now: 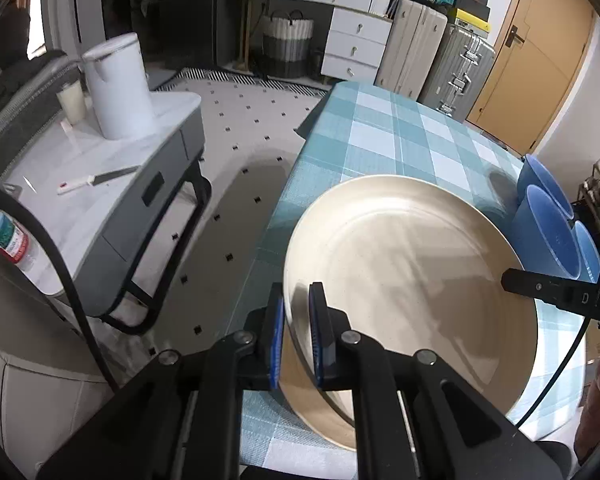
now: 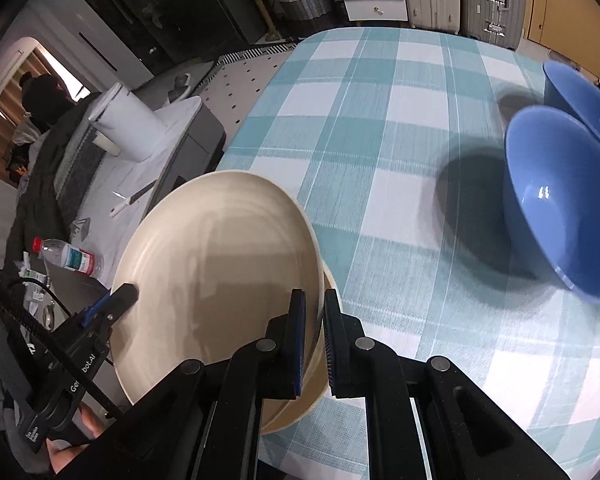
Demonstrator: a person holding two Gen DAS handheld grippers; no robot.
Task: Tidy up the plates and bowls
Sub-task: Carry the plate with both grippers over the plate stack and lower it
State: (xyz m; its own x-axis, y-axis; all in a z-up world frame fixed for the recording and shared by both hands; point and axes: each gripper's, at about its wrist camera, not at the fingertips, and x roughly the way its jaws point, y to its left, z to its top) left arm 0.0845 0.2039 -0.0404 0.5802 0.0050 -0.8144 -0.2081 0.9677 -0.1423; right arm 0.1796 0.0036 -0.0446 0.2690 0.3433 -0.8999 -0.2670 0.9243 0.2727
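In the left wrist view, the left gripper (image 1: 298,336) comes up from the bottom centre of the frame, pointing steeply down, its jaws closed on the near-left rim of a cream plate (image 1: 412,280). The plate fills the lower right of that frame, tilted, held above the checked tabletop (image 1: 384,136). It is round, glossy and pale cream, with faint concentric rings and a shallow raised rim. At the right edge of the frame the right gripper's black finger reaches onto the plate's far rim. Behind it, at the right edge, stand blue bowls (image 1: 548,228).

In the right wrist view, the left gripper (image 2: 122,296) enters from the lower left and clamps the plate (image 2: 220,264) at its left rim. The right gripper (image 2: 312,336) rises from the bottom centre, also pointing steeply down, its jaws closed on the plate's right rim. The plate sits left of centre over the tabletop's (image 2: 380,120) near-left edge. Two blue bowls (image 2: 560,208) rest on the tabletop at the right, well apart from the plate.
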